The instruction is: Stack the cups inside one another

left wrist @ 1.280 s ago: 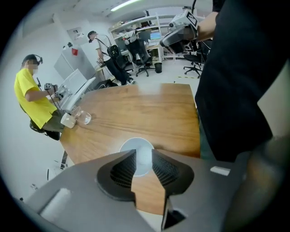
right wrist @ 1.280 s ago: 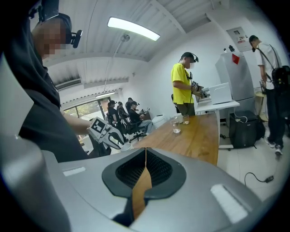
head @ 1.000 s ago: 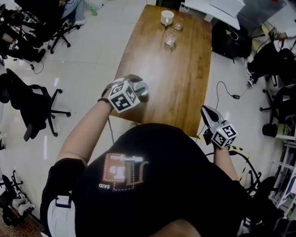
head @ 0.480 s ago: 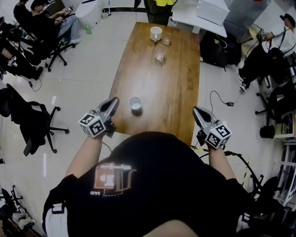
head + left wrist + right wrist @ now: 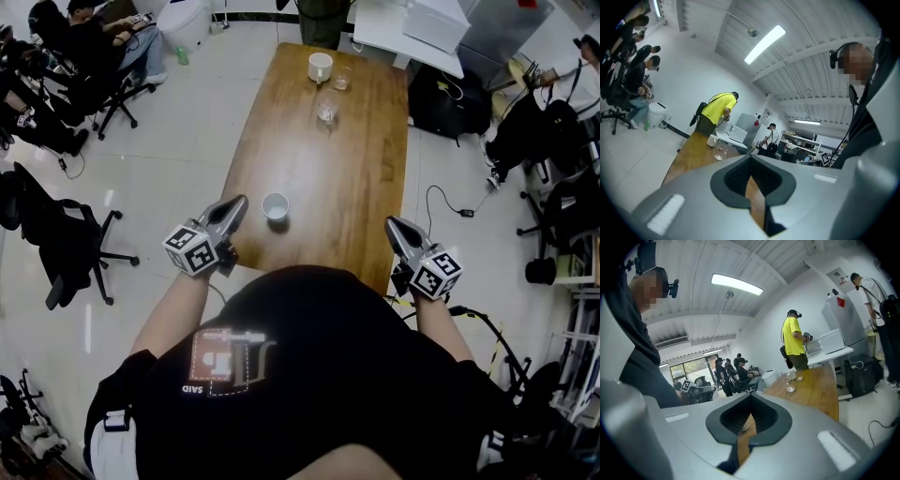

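— Where do we have the white cup (image 5: 275, 206) just now?

— We see it standing upright and alone on the near part of the wooden desk (image 5: 356, 183). It is between our two grippers and touches neither of them.

— And our left gripper (image 5: 233, 202)?

— It's at the desk's left edge, near that cup. Its jaws are pressed together with nothing between them.

— What about our right gripper (image 5: 391, 226)?

— It's much the same. Its jaws are closed and empty too, over by the desk's right edge.

— Where are the other cups?

— We make out a white mug (image 5: 320, 67) at the far end, with a glass cup (image 5: 341, 81) just beside it. A second glass cup (image 5: 326, 112) stands a little nearer to us. All three are well apart from the white cup.
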{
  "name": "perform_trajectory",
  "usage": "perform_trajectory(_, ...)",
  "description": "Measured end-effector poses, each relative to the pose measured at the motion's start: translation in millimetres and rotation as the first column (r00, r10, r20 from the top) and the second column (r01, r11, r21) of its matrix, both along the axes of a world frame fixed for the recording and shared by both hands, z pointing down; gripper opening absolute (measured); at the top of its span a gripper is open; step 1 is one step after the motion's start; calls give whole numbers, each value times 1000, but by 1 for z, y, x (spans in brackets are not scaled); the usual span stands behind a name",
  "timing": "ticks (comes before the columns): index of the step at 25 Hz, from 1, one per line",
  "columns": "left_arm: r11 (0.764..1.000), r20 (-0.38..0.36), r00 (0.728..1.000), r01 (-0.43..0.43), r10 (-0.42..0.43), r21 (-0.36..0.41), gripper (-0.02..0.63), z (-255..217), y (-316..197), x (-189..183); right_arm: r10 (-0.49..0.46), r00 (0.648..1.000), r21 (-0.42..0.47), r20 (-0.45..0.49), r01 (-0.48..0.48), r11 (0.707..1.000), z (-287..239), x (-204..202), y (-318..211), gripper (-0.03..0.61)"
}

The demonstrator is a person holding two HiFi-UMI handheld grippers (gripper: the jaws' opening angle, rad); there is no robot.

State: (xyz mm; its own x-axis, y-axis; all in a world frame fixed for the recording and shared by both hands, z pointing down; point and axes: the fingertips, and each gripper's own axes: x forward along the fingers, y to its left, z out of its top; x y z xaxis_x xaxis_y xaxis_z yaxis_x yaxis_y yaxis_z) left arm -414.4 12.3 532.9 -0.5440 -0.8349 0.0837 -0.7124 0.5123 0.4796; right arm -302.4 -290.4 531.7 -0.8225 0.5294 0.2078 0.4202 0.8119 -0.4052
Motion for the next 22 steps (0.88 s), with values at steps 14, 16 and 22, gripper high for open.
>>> perform_trajectory(14,999,15,999,-40,40,-17,3,-2,-8,5,-9,1000,67,-19,10,998,7,4,0,12)
perform_trajectory(16,999,13,999,-40,40,-20,3,-1,-8,6,-12,1000,70,-20,13,997,8,5,1,12)
perform_trajectory(22,999,12,999,-44,44,-28,3,1,-8,7,-21,1000,74,-20,22,997,11,5,3,12)
